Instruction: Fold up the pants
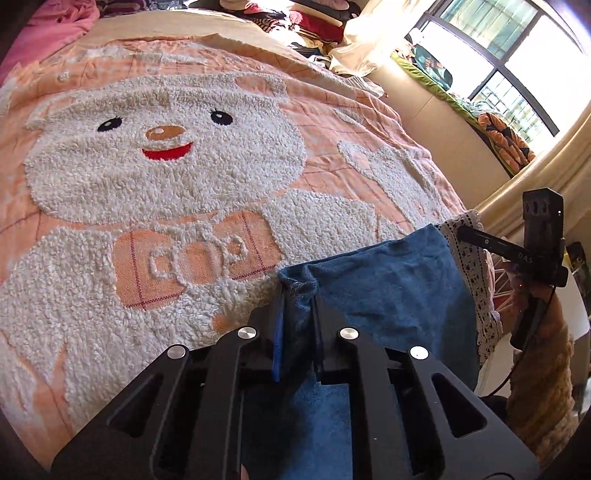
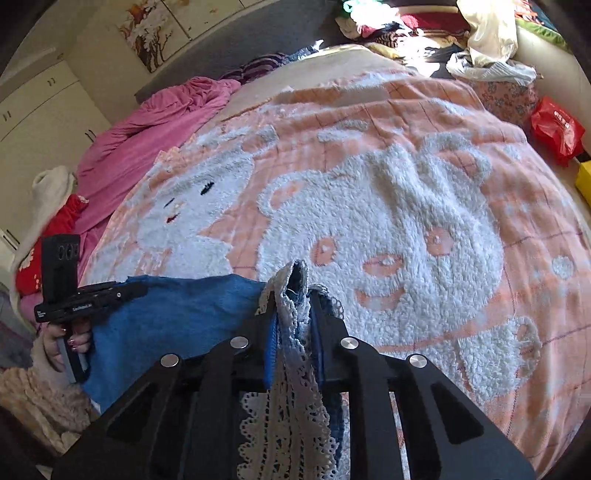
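Note:
Blue pants (image 1: pixel 391 288) with a white lace trim (image 1: pixel 469 258) lie at the near edge of a peach bear-pattern blanket (image 1: pixel 155 173). My left gripper (image 1: pixel 298 295) is shut on a bunched blue corner of the pants. The other gripper (image 1: pixel 480 240) shows at the right of the left wrist view, at the lace edge. In the right wrist view my right gripper (image 2: pixel 293 295) is shut on the lace trim (image 2: pixel 288 369) and blue cloth. The blue pants (image 2: pixel 177 314) stretch leftward to the left gripper (image 2: pixel 122 290), held by a hand (image 2: pixel 64 339).
The blanket (image 2: pixel 406 206) covers most of the bed. A pink sheet (image 2: pixel 155 122) lies at its far left, piled clothes (image 2: pixel 402 26) at the head, a red bag (image 2: pixel 557 127) at the right. A window (image 1: pixel 491 62) and cluttered sill stand right of the bed.

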A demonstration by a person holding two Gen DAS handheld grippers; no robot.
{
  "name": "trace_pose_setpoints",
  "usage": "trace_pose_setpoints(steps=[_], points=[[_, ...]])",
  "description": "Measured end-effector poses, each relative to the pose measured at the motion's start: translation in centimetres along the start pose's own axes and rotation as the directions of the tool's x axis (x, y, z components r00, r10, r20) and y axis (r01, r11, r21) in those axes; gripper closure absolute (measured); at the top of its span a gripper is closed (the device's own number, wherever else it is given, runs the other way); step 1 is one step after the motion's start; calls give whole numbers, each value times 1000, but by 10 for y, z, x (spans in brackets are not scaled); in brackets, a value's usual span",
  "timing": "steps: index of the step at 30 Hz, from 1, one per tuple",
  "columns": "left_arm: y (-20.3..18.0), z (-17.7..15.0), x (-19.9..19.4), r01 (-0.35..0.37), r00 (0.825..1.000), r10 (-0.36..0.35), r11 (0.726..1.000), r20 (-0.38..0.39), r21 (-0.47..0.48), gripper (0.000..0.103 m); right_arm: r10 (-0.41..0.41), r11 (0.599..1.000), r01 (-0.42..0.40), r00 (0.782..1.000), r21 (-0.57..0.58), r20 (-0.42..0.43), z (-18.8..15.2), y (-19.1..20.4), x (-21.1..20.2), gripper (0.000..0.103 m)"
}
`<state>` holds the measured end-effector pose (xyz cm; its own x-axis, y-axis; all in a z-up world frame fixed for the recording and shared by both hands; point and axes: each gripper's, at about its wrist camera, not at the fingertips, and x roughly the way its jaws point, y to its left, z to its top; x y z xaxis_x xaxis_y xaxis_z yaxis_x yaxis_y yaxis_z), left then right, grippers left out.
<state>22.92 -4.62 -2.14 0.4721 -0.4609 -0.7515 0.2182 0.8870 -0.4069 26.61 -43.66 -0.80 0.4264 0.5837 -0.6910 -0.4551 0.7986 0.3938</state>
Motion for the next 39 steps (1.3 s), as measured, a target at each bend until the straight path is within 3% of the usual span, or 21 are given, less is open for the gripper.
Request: trace_pose_setpoints(steps=[2,5,9,13,16,17,19,25,31,36,39], points=[[-4,4,-7,-2,999,2,1000,39,0,97,-2,1000,4,999,-27,51,12,8,-14,89],[-12,12,-12,-60,994,57,998,94,31,98,-19,998,23,997,-61,78,32,10,-20,89],[-16,16,-1,-155,982,149,987,117,51,98,-76,995,77,997,-58,9,45,-6,5,89],[-12,11,20,-219,974,214,974,79,64,97,-128,991,124,989,-57,-75,36,-24,37,89],[-7,7,28,-235,970,229,969,77,73,97,-121,992,117,989,-42,-81,27,-27,44,81],[-7,7,27,-235,970,229,969,81,74,97,-112,994,111,991,-21,-71,25,-30,40,70],[-8,8,20,-228,971,221,971,89,74,95,-85,996,85,995,10,-46,20,-33,25,63],[-27,-7,-20,-216,967,199,971,157,99,83,-39,999,39,999,3,38,-12,-19,-57,60],[-60,-45,-47,-144,982,118,972,150,183,81,-38,999,38,998,8,57,-62,-2,-122,53],[-85,-83,-49,-102,993,81,959,89,265,81,-43,998,45,998,52,-44,-102,6,-98,52],[-101,-107,-44,-88,996,74,935,53,344,81,-46,991,56,996,125,-77,-121,0,-72,52]])
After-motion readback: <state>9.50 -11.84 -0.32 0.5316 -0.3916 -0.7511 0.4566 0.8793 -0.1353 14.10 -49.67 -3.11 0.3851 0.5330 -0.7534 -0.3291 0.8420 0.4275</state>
